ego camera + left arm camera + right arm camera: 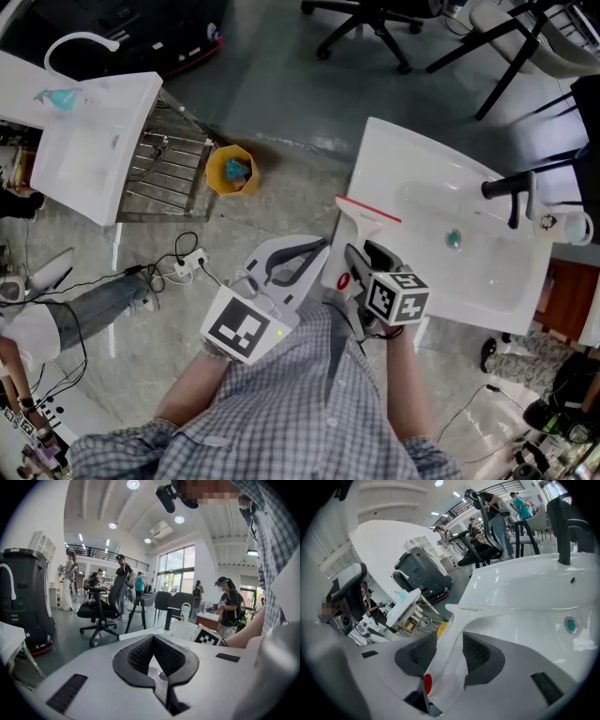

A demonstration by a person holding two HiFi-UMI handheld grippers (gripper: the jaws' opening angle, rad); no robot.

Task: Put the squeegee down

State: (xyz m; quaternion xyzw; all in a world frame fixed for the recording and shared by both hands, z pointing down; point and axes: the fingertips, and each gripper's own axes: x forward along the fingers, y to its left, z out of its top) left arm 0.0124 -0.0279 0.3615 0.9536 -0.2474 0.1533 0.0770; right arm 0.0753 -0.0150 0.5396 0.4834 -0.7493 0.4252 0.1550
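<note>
A white squeegee (359, 230) with a red blade edge lies on the left rim of a white sink (384, 150), its blade pointing into the basin. My right gripper (361, 260) stands open around its handle, at the sink's near left corner. In the right gripper view the squeegee (457, 620) runs up between the two dark pads (476, 651) of my right gripper (449, 639). My left gripper (314, 248) hangs over the floor just left of the sink, shut and empty. In its own view the left gripper (152, 639) has its tips together.
The sink carries a black faucet (511, 187) and a drain (454, 239). On the floor to the left are a yellow bucket (231, 171), a metal rack (169, 169) under a second white sink (94, 141), and cables (183, 262). Office chairs (370, 19) stand behind; several people (227, 604) stand beyond.
</note>
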